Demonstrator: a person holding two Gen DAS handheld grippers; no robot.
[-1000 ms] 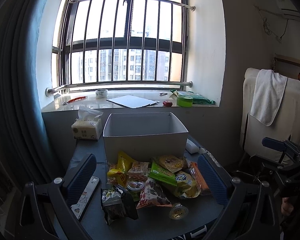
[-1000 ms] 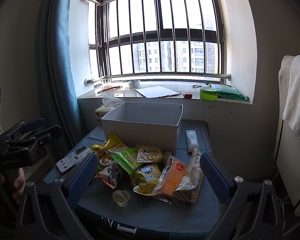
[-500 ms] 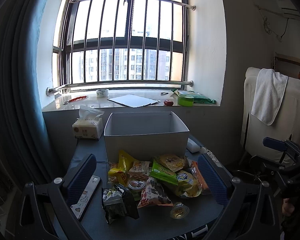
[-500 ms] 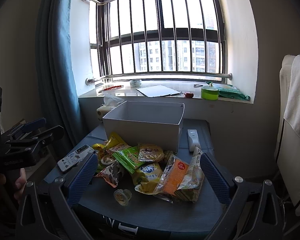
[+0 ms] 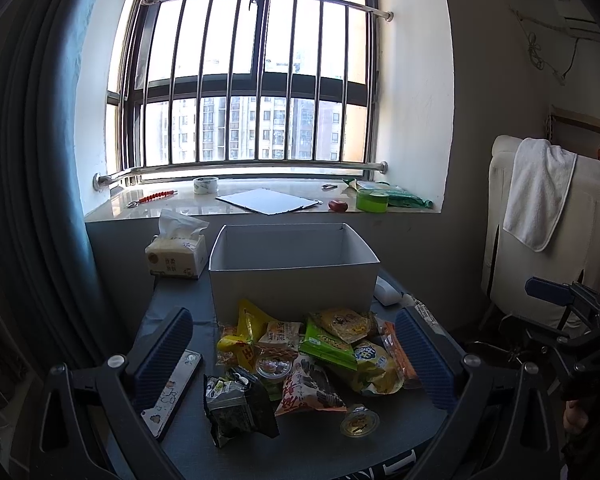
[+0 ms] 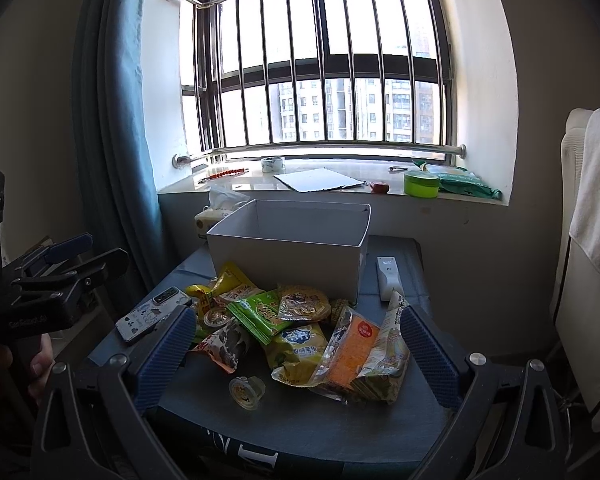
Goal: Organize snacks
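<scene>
We see the white box at frame center in both wrist views, open-topped, on the dark table below the windowsill; only its inner walls show and its floor is out of sight, so we can't tell whether anything is in it. The snack pile sits on the table just in front of the box, none of it inside: a yellow pack nearest the box wall, a green pack, an orange pack at the pile's right edge, a dark green pack toward the lower left, and two small jelly cups, one in the pile and one loose nearer the cameras. The packs overlap, so the labels are mostly unreadable. A phone lies left of the pile, partly behind a blue pad in the left wrist view. A white remote lies right of the box, and a tissue pack behind it at left. Our left gripper has its jaws spread wide, framing the pile from above, holding and touching nothing. Our right gripper is equally wide apart and empty. Each gripper shows at the edge of the other's view, partly cut off, with fingers of the person's hand on the left one's handle.
</scene>
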